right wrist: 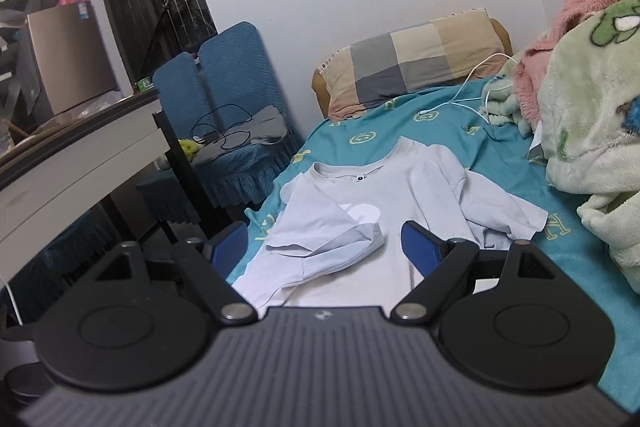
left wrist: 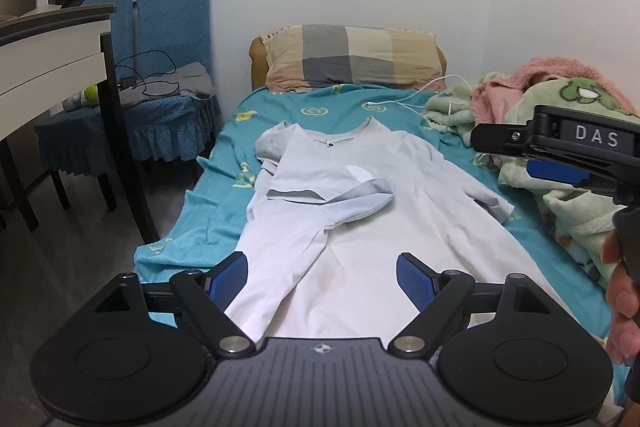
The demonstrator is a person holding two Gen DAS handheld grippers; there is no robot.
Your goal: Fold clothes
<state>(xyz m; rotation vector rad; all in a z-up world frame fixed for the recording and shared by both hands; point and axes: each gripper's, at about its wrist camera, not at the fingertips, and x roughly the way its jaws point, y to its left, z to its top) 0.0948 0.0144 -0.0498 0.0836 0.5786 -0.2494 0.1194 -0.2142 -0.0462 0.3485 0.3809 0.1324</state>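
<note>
The pale blue shirt (left wrist: 340, 211) lies spread on the bed (left wrist: 224, 155), one sleeve (left wrist: 352, 197) folded across its chest. The left hand-held gripper (left wrist: 322, 277) hangs spread wide above the hem, empty. Its view alone shows the right hand-held gripper's side. The right hand-held gripper (right wrist: 324, 247) gapes over the shirt's middle; only its view shows the cardboard box (right wrist: 68, 59) on the table (right wrist: 80, 155).
</note>
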